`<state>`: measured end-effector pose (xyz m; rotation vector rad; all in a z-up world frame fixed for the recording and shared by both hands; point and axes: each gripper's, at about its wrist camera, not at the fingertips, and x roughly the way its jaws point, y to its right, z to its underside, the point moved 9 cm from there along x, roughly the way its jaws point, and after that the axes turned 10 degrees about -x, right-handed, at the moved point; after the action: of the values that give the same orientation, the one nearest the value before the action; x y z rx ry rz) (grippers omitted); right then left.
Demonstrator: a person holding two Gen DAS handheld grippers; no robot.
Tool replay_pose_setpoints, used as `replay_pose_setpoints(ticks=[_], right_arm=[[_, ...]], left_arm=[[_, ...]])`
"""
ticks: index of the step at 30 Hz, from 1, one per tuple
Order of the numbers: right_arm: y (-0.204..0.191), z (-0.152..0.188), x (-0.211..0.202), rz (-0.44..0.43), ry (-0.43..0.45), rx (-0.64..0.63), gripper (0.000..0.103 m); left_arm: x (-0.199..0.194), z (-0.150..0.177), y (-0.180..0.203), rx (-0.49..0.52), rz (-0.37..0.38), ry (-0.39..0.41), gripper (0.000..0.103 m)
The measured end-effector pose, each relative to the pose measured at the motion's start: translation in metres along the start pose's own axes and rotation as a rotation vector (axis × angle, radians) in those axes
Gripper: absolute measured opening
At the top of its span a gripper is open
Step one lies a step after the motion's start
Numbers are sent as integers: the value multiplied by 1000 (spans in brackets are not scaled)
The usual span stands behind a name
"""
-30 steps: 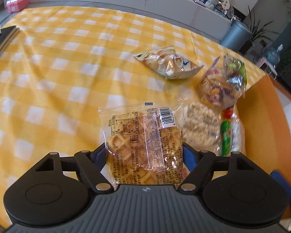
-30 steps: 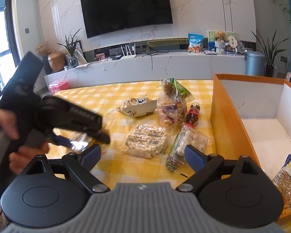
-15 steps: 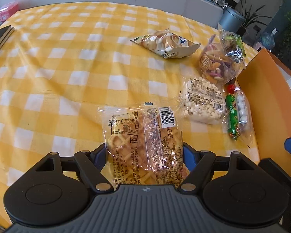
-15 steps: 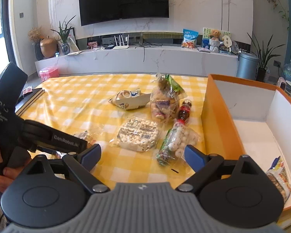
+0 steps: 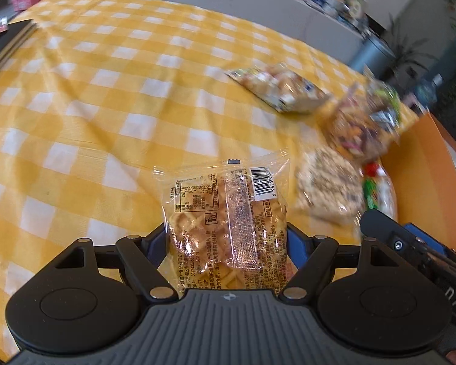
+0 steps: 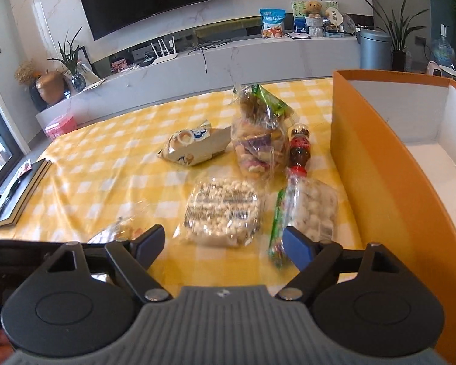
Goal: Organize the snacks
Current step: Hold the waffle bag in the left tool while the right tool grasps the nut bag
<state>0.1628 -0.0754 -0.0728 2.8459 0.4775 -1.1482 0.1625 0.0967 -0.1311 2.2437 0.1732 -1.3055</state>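
Sitting btwn left tool (image 5: 228, 240) pads: waffle pack (image 5: 225, 213).

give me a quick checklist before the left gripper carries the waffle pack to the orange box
1. Waffle pack between the left gripper pads, which press its sides: ok.
2. Grip firm enough to carry: cannot tell.
3. Orange box open on top, bare floor showing: ok.
4. Path to the box: not ok, the right gripper sits open and empty between pack and box.
5. Round puffed-snack pack and candy bag lying clear of the waffle pack: ok.
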Motion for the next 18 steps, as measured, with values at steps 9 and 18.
replay_pose_setpoints(ticks=[9,18], right_arm=[[-14,-13,57,-19,-120,-66,99],[-22,-4,94,49,-190,-102,100]], left_arm=[[-1,-22,-26,-104,-47,65,88],[-1,-24,-31,-124,-41,63,88]])
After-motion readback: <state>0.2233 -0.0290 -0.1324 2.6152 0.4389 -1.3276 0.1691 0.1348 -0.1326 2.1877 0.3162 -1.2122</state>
